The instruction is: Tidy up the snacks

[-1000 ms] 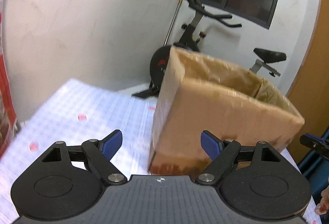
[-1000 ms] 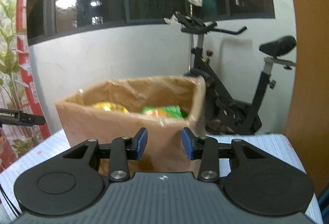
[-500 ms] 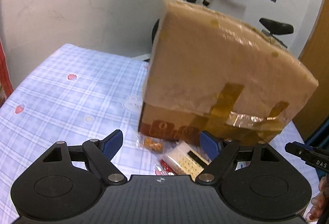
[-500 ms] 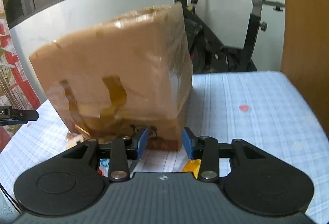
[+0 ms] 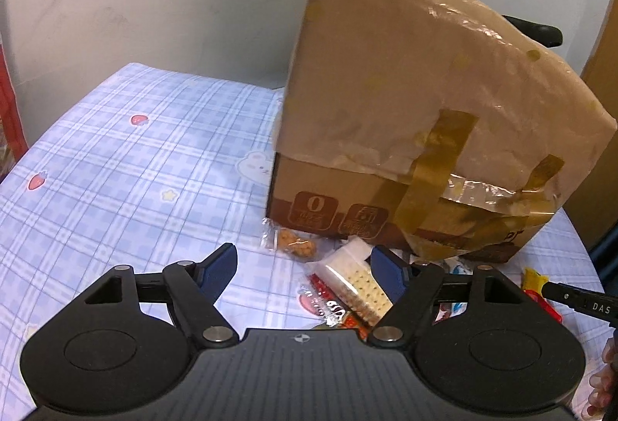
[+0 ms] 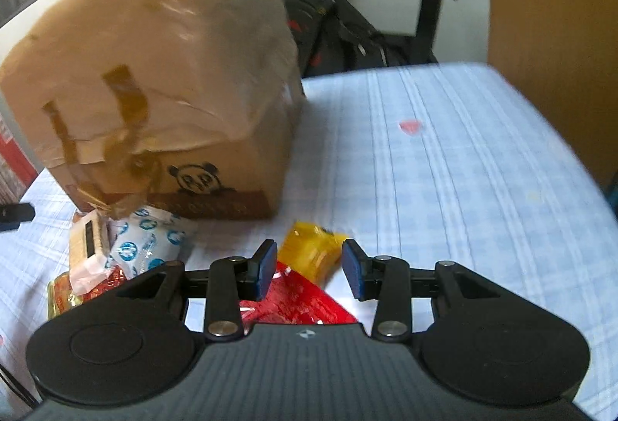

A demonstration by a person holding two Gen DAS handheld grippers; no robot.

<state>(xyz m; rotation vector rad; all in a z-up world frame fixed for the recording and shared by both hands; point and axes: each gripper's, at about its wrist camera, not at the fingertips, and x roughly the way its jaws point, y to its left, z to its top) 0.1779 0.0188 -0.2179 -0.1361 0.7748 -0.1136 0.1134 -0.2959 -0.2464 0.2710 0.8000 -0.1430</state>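
Observation:
A tall taped cardboard box point(image 5: 405, 104) stands on the blue checked tablecloth point(image 5: 116, 170). Loose snacks lie at its foot: a small clear packet of orange bits point(image 5: 293, 243), a cracker packet point(image 5: 355, 282) and a red wrapper point(image 5: 328, 305). My left gripper point(image 5: 303, 270) hovers over them, its jaws closing, with the cracker packet by the right pad and nothing pressed. In the right wrist view the box point(image 6: 154, 73) stands behind a yellow packet point(image 6: 313, 255), a red packet point(image 6: 305, 305) and a blue-and-white packet point(image 6: 146, 243). My right gripper point(image 6: 309, 268) is partly open above the yellow packet, apart from it.
An exercise bike point(image 6: 347, 23) stands behind the table against a white wall. A brown wooden panel point(image 6: 552, 34) rises at the right. The table's right edge point(image 6: 579, 166) curves close by. Bare cloth lies left of the box point(image 5: 135, 150) and to its right point(image 6: 444, 150).
Both grippers have sunk and tipped downward. The box's open top has left view and the snacks at its foot have come into view. The left jaws have narrowed slightly.

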